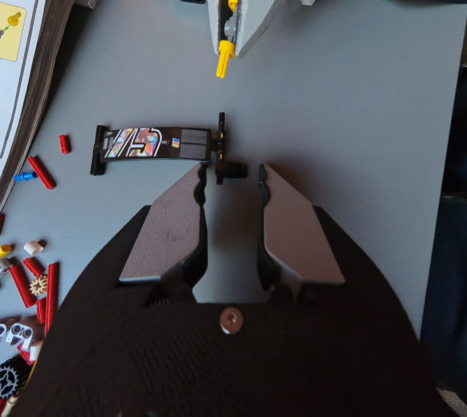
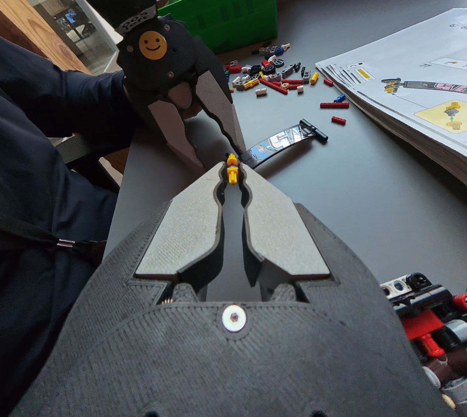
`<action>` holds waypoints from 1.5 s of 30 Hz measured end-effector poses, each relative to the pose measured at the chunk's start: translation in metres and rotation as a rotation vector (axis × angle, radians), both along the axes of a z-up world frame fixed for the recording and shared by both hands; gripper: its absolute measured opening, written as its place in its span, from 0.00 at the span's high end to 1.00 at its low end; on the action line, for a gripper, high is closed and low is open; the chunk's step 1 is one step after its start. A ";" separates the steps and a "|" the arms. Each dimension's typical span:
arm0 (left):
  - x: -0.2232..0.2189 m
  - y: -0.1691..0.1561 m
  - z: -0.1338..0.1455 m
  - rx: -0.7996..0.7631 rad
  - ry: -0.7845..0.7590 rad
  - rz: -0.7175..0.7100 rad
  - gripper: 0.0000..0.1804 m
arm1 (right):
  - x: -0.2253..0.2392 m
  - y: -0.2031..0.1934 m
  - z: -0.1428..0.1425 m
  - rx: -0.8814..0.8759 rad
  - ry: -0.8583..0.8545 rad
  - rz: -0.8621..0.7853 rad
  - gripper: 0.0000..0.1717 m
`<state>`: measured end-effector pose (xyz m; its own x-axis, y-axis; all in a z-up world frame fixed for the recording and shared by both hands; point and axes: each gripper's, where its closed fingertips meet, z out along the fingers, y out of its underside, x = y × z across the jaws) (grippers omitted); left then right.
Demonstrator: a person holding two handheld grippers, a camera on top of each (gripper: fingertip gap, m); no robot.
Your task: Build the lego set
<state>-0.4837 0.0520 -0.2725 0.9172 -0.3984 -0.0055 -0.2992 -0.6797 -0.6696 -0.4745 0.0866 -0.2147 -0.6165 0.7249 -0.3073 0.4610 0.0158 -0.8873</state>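
Green bin at the table's far edge; I cannot tell its contents. My left gripper points down at the table, jaws spread and bare, tips either side of the black connector end of the curved stickered panel. My right gripper is clenched on a yellow axle pin, held above that same end.

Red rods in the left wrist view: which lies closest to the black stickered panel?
The short red rod, lying alone just left of the panel; the longer ones lie farther down-left.
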 end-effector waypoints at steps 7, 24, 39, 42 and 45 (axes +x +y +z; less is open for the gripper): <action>0.001 0.003 0.000 0.020 -0.042 -0.023 0.88 | 0.006 -0.005 -0.008 -0.012 -0.053 0.041 0.97; 0.021 -0.004 0.056 0.096 -0.741 -0.151 0.88 | 0.003 -0.032 -0.005 -0.216 -0.173 0.069 0.97; 0.025 -0.005 0.054 0.061 -0.772 -0.165 0.88 | 0.007 -0.036 -0.008 -0.128 -0.138 0.129 0.97; 0.027 -0.007 0.053 0.039 -0.784 -0.175 0.88 | 0.010 -0.038 -0.009 -0.077 -0.109 0.148 0.97; 0.030 -0.009 0.055 0.026 -0.823 -0.187 0.89 | 0.013 -0.040 -0.007 0.001 -0.033 0.186 0.97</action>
